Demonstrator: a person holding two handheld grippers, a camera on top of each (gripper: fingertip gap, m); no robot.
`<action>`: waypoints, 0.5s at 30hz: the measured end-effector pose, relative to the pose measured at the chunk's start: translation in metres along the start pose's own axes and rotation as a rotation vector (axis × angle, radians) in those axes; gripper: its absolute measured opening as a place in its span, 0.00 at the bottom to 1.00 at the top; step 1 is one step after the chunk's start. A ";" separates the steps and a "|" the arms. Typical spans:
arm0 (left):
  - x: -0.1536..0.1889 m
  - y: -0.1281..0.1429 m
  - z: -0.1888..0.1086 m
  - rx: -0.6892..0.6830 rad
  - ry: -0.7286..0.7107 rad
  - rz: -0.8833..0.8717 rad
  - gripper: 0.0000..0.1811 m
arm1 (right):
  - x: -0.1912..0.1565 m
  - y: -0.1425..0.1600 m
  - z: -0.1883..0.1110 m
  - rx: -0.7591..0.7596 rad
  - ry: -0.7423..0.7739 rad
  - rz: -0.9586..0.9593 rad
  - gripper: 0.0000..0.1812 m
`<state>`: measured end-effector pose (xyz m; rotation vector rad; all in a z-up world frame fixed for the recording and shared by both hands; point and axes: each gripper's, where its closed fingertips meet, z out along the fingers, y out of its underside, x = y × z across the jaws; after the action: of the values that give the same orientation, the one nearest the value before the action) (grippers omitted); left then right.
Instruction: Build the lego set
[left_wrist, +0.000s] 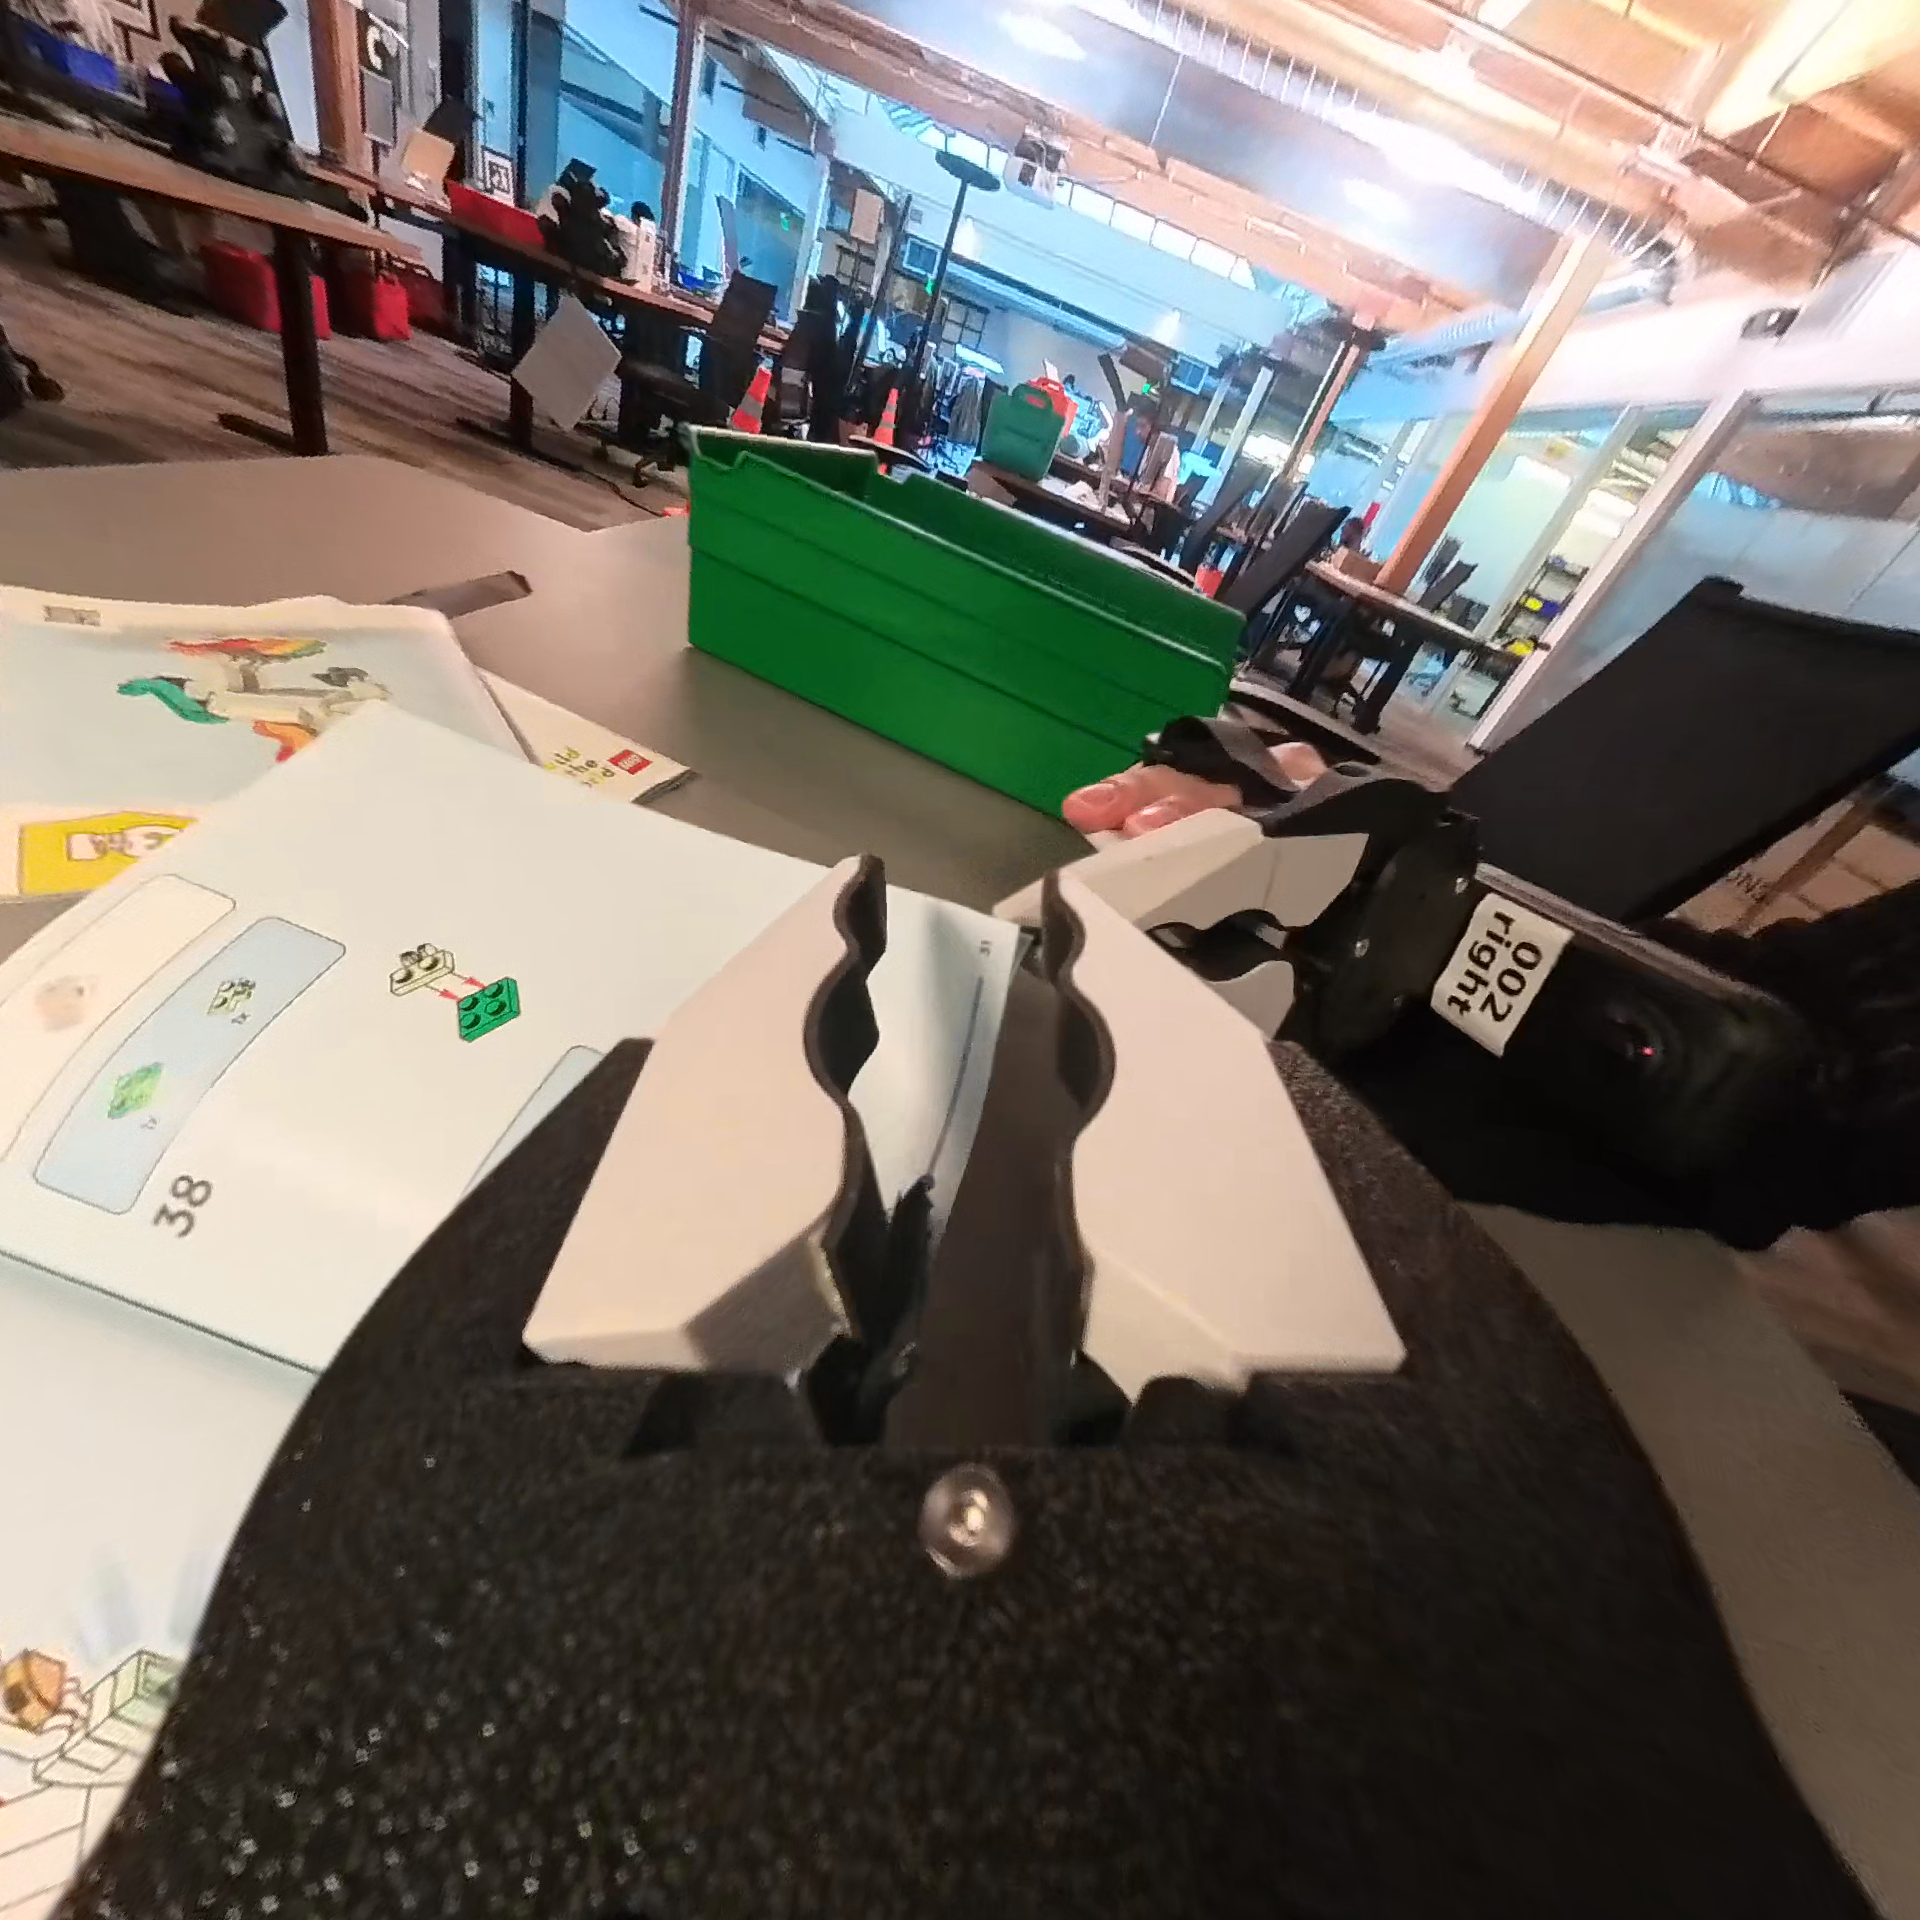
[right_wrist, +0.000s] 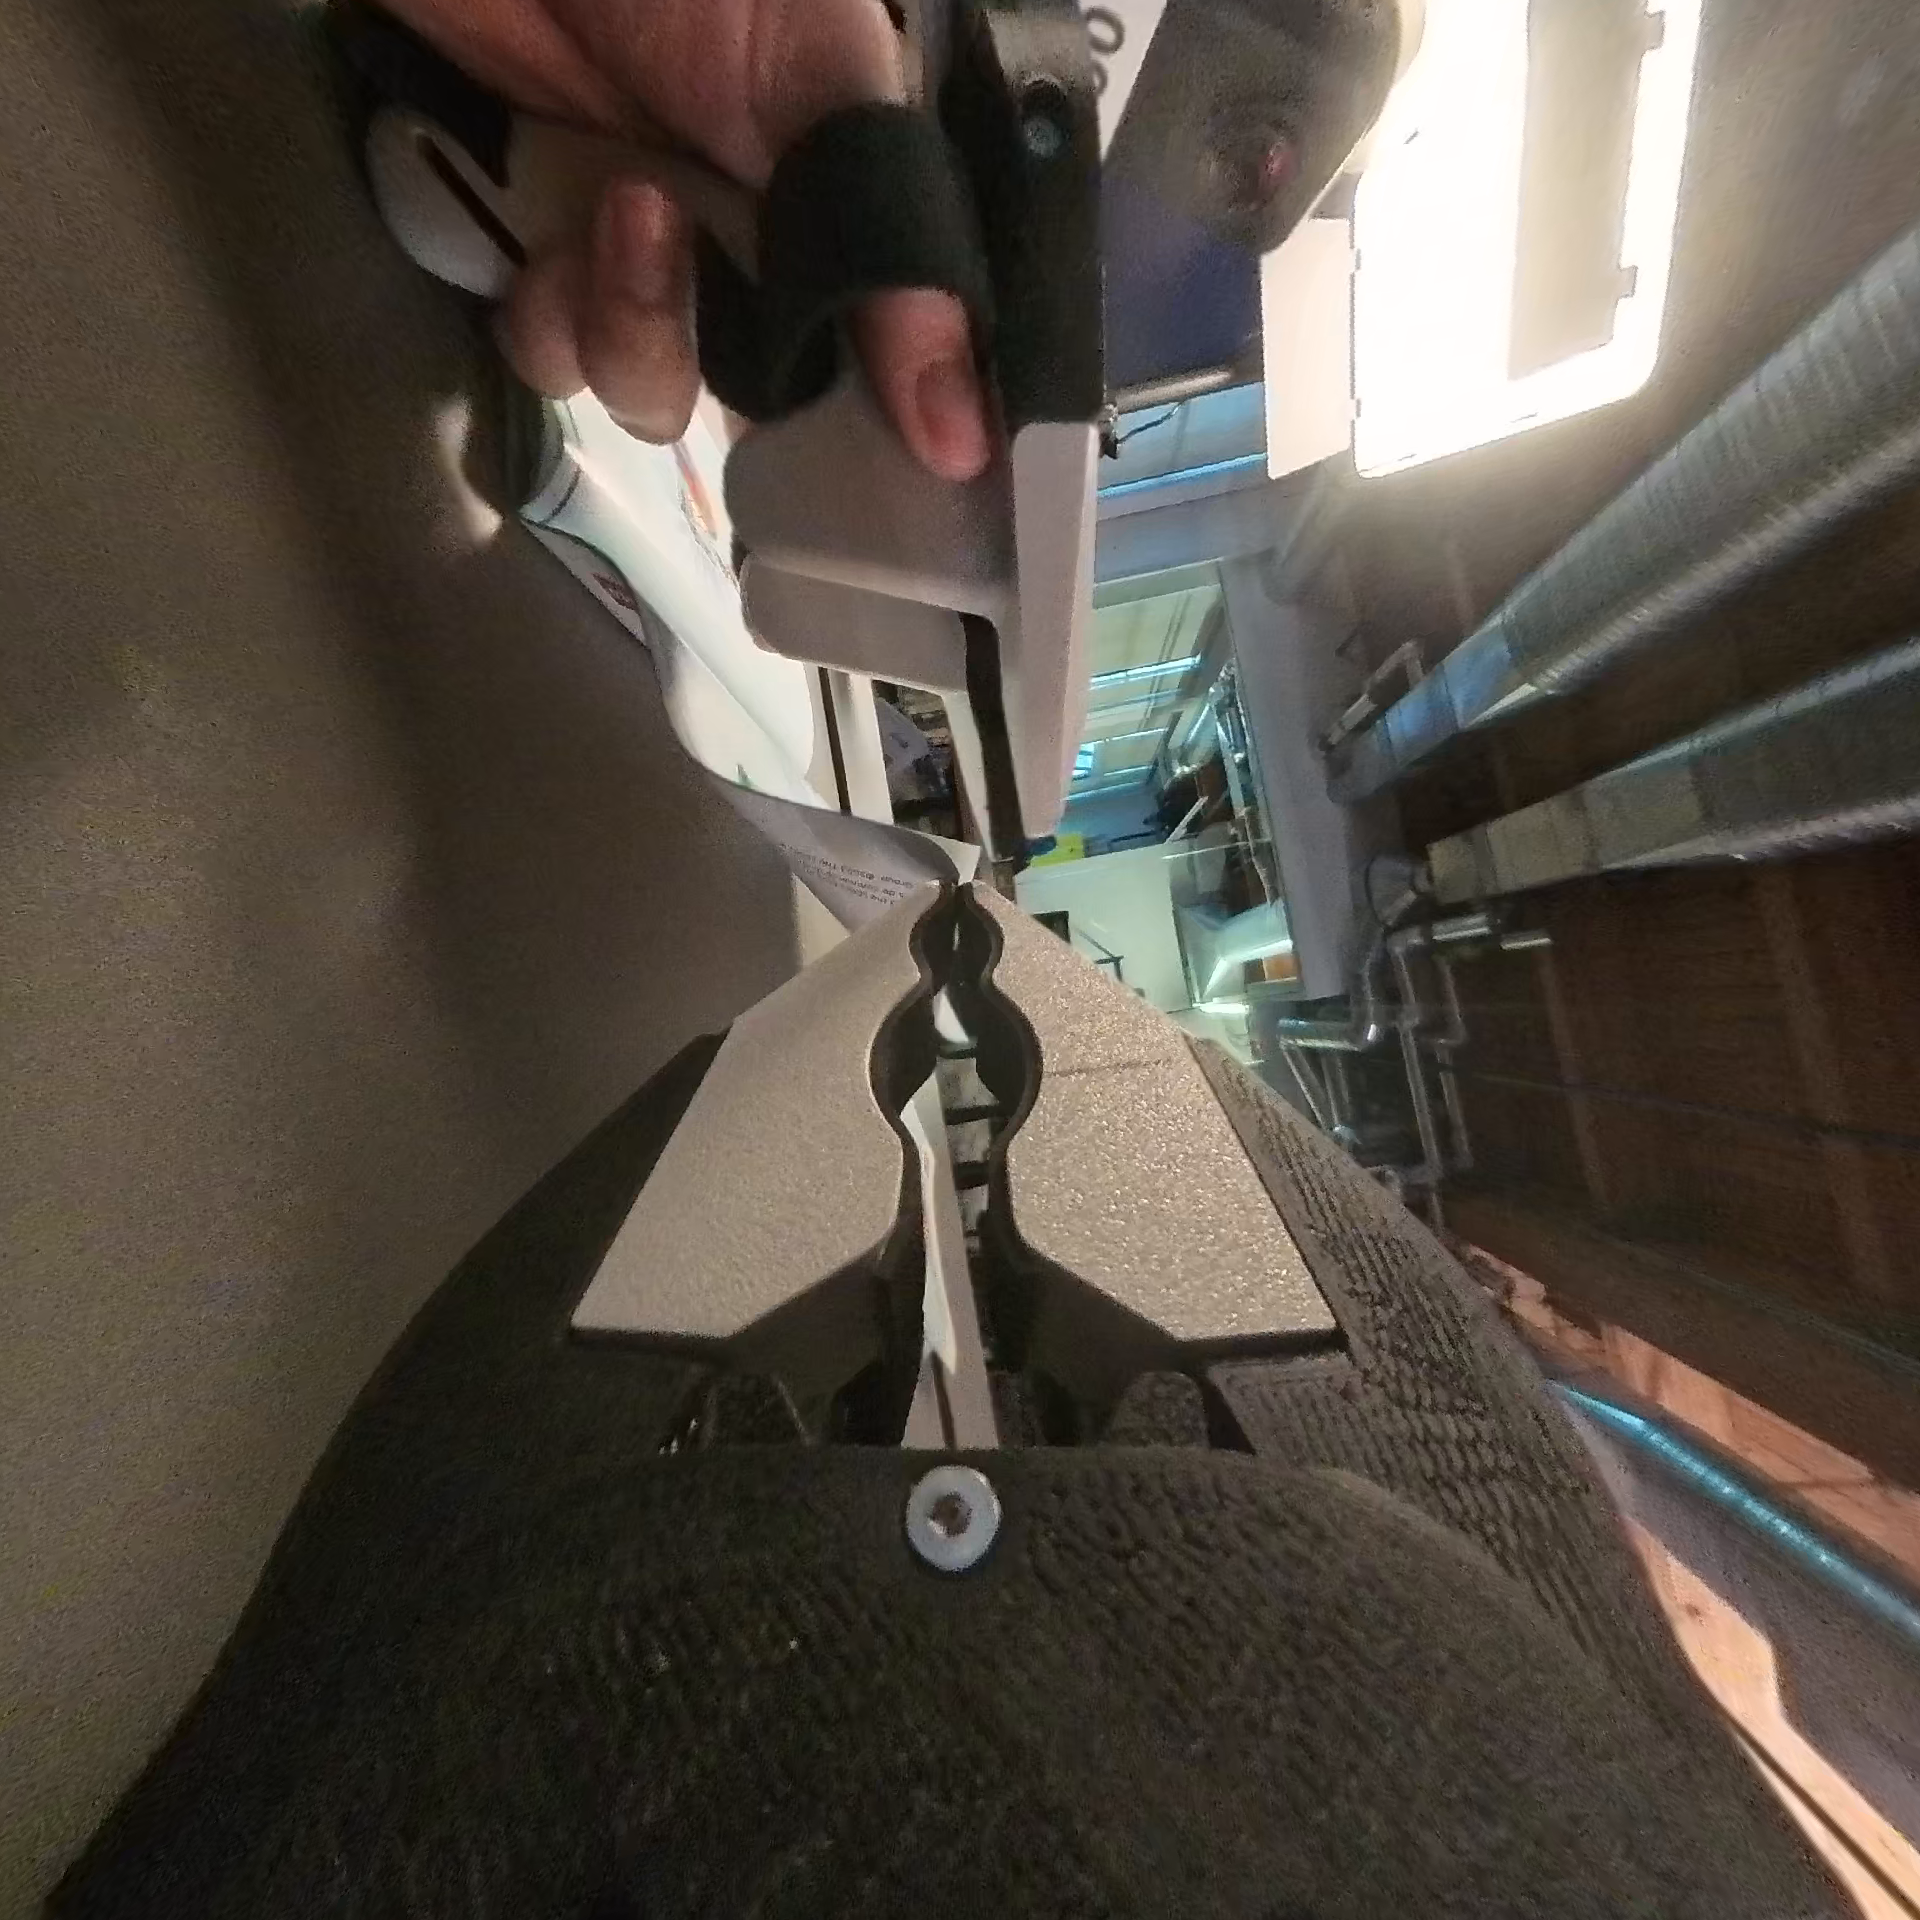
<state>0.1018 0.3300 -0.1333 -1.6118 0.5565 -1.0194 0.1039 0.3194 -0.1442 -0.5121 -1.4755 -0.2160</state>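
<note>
The right gripper (right_wrist: 951, 904) has its jaws pressed together on the edge of a page of the instruction booklet (left_wrist: 416, 935); in the right wrist view the thin paper runs down the whole slot between the two fingers and a curled corner sticks out at the tips. The left gripper (left_wrist: 961, 904) has its jaws at a narrow gap. The same lifted page seems to stand inside this gap, but I cannot tell if the pads really press it.

Taking the booklet as landmark: it lies open on the grey table (left_wrist: 623, 613), and both grippers meet at its right edge. The right gripper comes in from the right side, across the direction of the left one, so the fingertips are almost touching. The person's hand (left_wrist: 1153, 795) on the right tool is just beyond this edge. The green bin (left_wrist: 935, 644) stands behind the booklet, apart from it. A second booklet (left_wrist: 208, 675) lies behind and to the left.

No loose bricks are visible, so I cannot say where the lego parts are; maybe in the bin, whose inside is hidden.

I judge that the step is turning a page. The page edge runs roughly along the left fingers, and the right gripper already holds it, so the right one should carry it over to the left.
</note>
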 end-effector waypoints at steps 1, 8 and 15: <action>0.000 0.001 0.000 -0.005 0.007 -0.014 0.16 | 0.000 0.000 0.000 0.000 0.001 0.001 0.00; 0.002 0.008 0.003 -0.058 0.024 -0.032 0.13 | 0.000 0.001 -0.001 -0.002 0.003 0.001 0.00; -0.004 0.007 0.001 -0.044 0.001 -0.069 0.07 | 0.000 0.003 -0.001 -0.005 0.002 0.006 0.00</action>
<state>0.1018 0.3315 -0.1410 -1.6796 0.5303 -1.0651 0.1062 0.3211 -0.1448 -0.5198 -1.4714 -0.2161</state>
